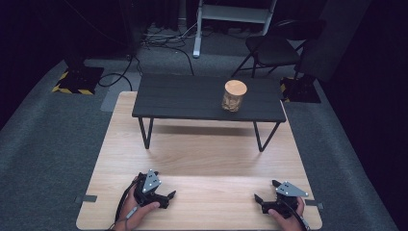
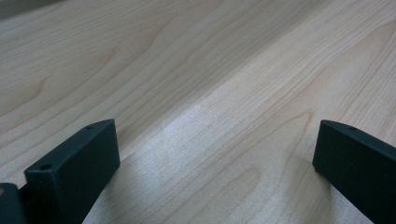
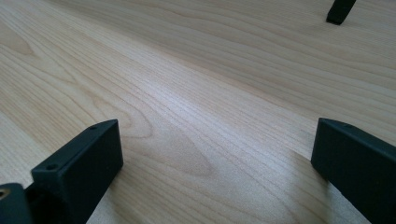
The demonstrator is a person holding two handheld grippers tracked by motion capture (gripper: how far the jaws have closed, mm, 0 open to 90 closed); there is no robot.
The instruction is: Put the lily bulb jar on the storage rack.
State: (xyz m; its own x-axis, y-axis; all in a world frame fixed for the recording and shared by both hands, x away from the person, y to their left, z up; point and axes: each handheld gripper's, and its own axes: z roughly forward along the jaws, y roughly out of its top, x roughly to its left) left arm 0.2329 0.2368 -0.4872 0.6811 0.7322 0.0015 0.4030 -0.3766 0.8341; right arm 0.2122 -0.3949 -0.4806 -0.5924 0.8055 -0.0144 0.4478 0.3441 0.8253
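While both spread-fingered grippers [image 1: 163, 196] [image 1: 267, 192] low, lidded jar [image 1: 234, 96] (on black bench [image 1: 187, 98]) well apart.

- Light wooden table [image 1: 192, 159] across the frame's centre and bottom, on grey carpet.
- Small black bench [image 1: 192, 98] standing at its upper part on thin legs.
- Cork-lidded jar [image 1: 234, 95] upright on the bench, right of centre.
- Both grippers resting near the bottom edge.

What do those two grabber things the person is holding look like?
Both are black. The left gripper and right gripper each carry a grey three-cornered plate on top and end in two flat, blocky black jaws with small holes. A dark cable trails from each. No sleeves show.
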